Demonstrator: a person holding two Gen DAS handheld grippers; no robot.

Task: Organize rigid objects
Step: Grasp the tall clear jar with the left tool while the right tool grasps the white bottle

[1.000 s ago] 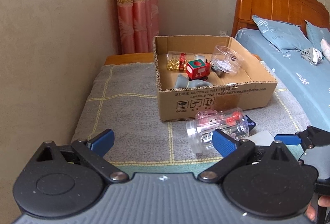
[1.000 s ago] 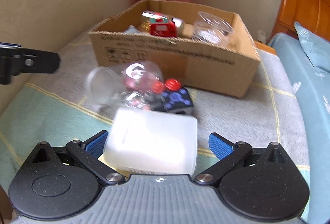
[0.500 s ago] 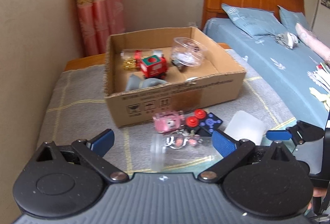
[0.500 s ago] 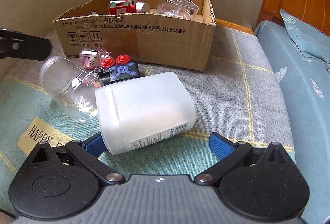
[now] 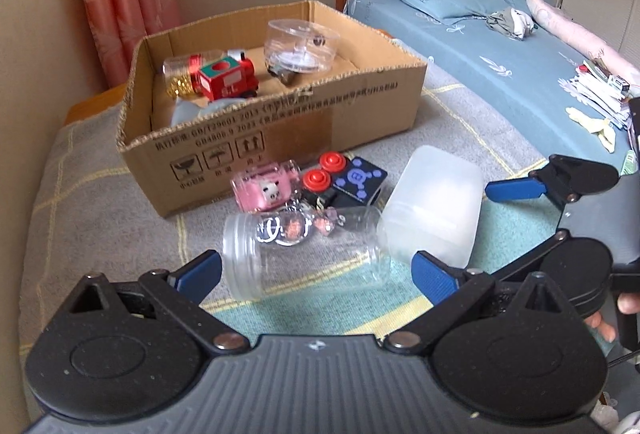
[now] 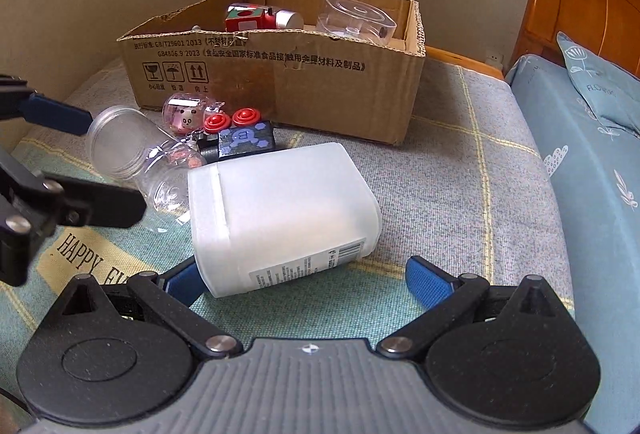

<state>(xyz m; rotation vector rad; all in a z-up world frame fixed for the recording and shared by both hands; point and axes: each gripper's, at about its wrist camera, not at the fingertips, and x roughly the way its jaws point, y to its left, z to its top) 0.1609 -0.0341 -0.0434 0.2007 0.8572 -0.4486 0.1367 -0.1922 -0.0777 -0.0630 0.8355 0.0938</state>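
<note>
Clear plastic marks the first item on my left: the open-mouthed jar lies on its side on the blanket, and my left gripper now has it between its wide-spread fingers without touching it; a second ago that jar lay farther ahead. Just behind it rest the pink panda capsule and the dark block with red buttons, both close to the front wall of the cardboard box, which already holds the red toy train and a round clear case. To the right, the frosted white container lies on its side, now turned crosswise between the open fingers of my right gripper, its base end against the left pad, nothing clamped. I judge both approaches complete; closing and lifting into the box remain.
</note>
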